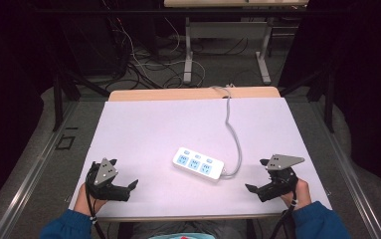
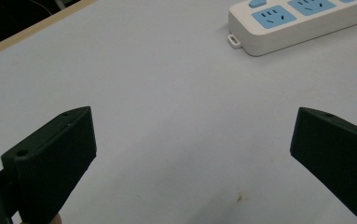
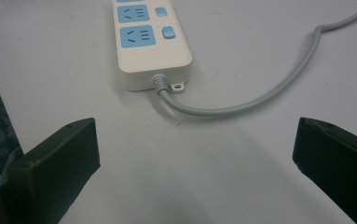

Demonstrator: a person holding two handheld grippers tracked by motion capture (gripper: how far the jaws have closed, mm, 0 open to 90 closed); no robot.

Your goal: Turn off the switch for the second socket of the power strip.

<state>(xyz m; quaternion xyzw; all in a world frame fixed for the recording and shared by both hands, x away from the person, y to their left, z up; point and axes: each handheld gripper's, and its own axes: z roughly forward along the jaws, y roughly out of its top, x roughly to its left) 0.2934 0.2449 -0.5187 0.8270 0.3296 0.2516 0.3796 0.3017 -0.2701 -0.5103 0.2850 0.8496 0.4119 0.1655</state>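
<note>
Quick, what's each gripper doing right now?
Left gripper: open, holding nothing.
Right gripper: open, holding nothing, short of the power strip.

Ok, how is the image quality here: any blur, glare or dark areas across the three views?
High view: the white table sheet is evenly lit, surroundings fall to near black, slightly soft. Left gripper view: the white power strip with blue sockets is sharp, the near black jaws soft. Right gripper view: the grey cable is crisp, soft shadow near the jaws, no glare.

White power strip (image 1: 198,164) with blue sockets lies flat mid-table.
</note>
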